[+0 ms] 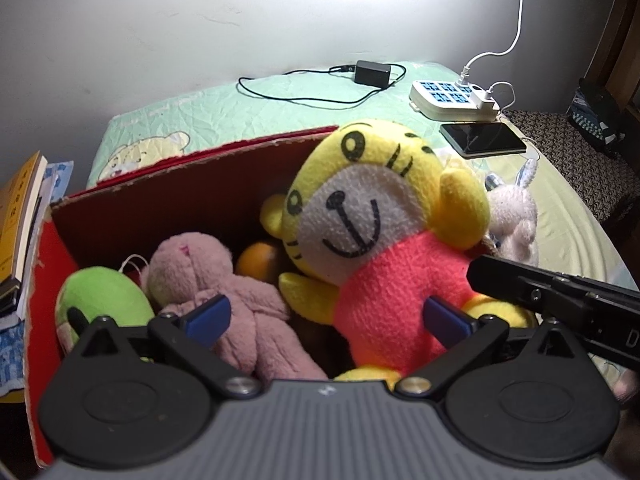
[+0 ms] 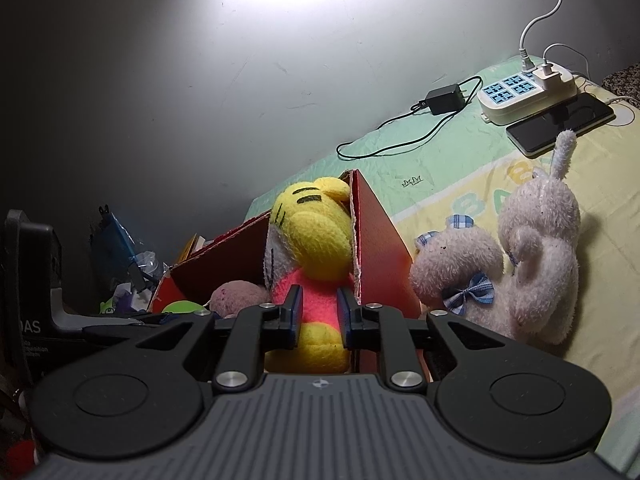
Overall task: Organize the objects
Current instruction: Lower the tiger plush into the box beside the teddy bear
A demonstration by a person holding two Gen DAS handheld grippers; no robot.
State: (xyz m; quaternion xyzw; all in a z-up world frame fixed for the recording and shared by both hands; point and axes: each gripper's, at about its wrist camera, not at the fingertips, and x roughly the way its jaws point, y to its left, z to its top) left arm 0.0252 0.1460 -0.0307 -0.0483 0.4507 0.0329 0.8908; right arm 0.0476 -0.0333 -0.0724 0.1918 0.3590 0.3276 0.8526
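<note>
A red cardboard box holds several plush toys. The yellow tiger in a red shirt leans against the box's right wall. Beside it lie a pink bear, a green toy and an orange ball. My left gripper hovers open and wide over the bear and the tiger, touching neither. My right gripper is shut on the tiger's red body from the box's right side. A white rabbit plush with blue bows lies on the bed outside the box.
The box stands on a bed with a green and yellow quilt. At the back right lie a power strip, a phone and a black adapter with its cable. Books are stacked left of the box. A wall stands behind.
</note>
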